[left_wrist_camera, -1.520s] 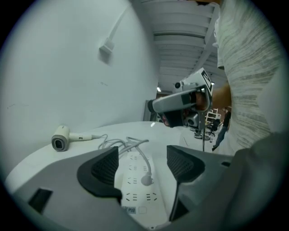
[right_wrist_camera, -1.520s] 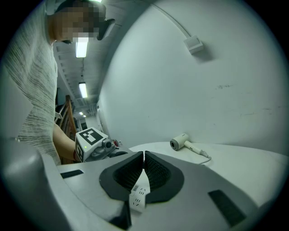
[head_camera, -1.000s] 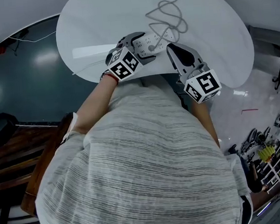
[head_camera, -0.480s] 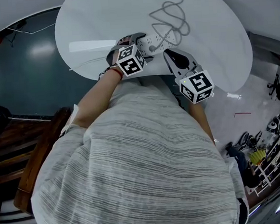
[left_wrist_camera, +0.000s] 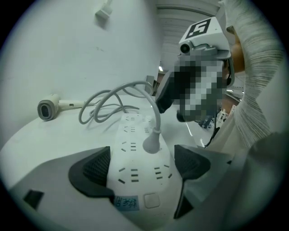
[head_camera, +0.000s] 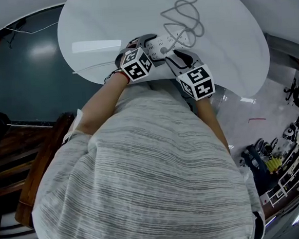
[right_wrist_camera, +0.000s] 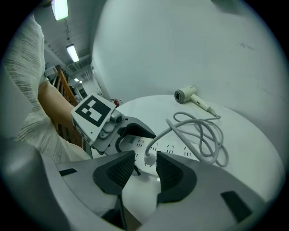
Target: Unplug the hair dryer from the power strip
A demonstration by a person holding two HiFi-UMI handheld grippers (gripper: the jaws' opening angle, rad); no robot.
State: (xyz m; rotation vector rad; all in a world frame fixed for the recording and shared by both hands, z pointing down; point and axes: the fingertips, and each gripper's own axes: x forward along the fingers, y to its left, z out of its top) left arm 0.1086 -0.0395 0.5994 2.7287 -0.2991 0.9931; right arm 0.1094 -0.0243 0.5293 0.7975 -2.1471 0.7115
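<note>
1. While the strip [left_wrist_camera: 131, 151] lies flat on the white desk [left_wrist_camera: 49, 140], the left claw [left_wrist_camera: 141, 169] straddles its near end, one dark pad pressed to each long edge, gripping it.
2. The right claw [right_wrist_camera: 145, 169] holds nothing. Its jaws stand a narrow gap apart, and the plug [right_wrist_camera: 150, 159] shows just beyond that gap.
3. The plug sits upright in a socket of the strip. Its grey cord [left_wrist_camera: 118, 92] arches up and runs into loose loops on the desk past the strip's far end.
4. The dryer [left_wrist_camera: 48, 108] lies on its side farther back, well apart from the strip.
5. A small blue label [left_wrist_camera: 125, 202] sits beside a square button [left_wrist_camera: 151, 200] at the strip's near end. Its writing is too blurred to read.
</note>
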